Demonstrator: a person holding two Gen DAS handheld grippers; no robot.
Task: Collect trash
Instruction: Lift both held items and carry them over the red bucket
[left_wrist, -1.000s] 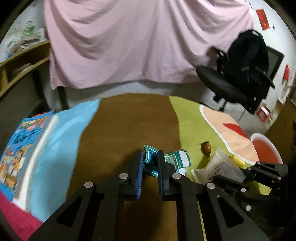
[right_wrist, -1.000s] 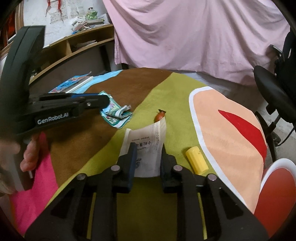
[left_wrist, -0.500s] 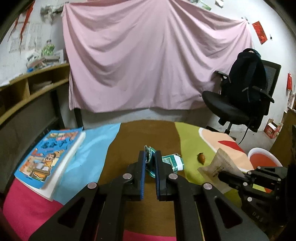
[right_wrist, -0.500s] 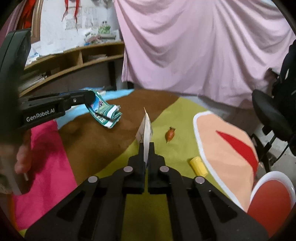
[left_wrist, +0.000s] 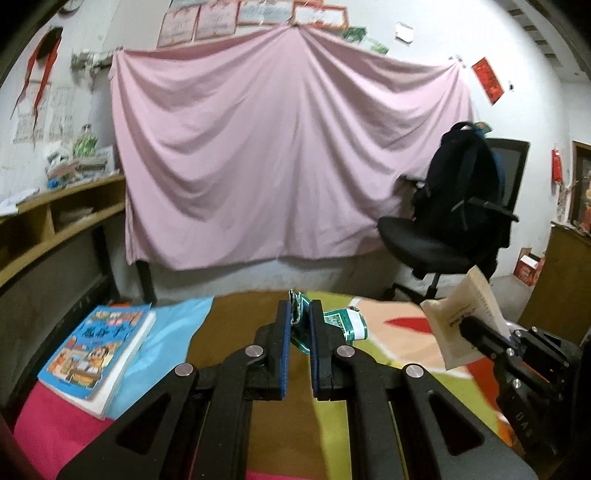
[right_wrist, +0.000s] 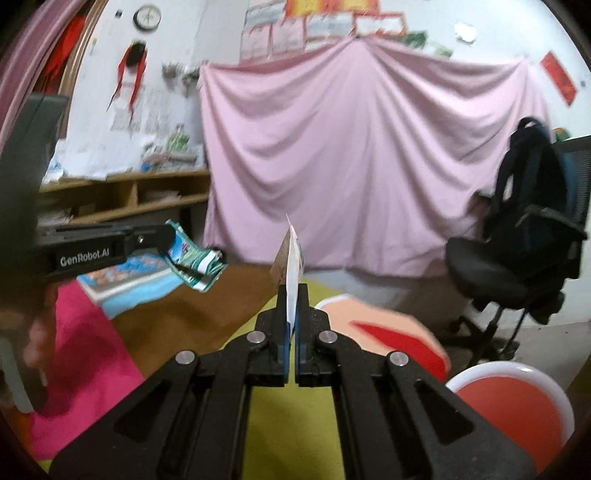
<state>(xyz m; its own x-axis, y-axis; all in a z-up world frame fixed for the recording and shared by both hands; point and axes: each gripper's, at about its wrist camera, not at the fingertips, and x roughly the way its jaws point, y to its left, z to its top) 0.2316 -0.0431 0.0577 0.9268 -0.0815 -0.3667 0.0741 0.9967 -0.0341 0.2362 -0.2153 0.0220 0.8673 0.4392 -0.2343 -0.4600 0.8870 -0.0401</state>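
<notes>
My left gripper (left_wrist: 297, 317) is shut on a crumpled green and white wrapper (left_wrist: 341, 325), lifted clear of the table; the same wrapper (right_wrist: 192, 262) hangs from the left gripper (right_wrist: 168, 240) in the right wrist view. My right gripper (right_wrist: 293, 299) is shut on a beige and white paper packet (right_wrist: 291, 258), held edge-on above the table. From the left wrist view that packet (left_wrist: 465, 321) stands up at the right in the right gripper (left_wrist: 467, 325). Both point roughly level across the colourful tablecloth (left_wrist: 229, 332).
A comic book (left_wrist: 98, 350) lies on the blue patch at the left. A red bin with a white rim (right_wrist: 517, 406) stands low at the right. A black office chair with a backpack (left_wrist: 454, 221) stands behind. A pink sheet (left_wrist: 280, 166) covers the back wall, with shelves (left_wrist: 55, 221) to the left.
Both grippers rose off the table and tilted up. The left carried the green wrapper up with it. The right shut on the paper packet and lifted it.
</notes>
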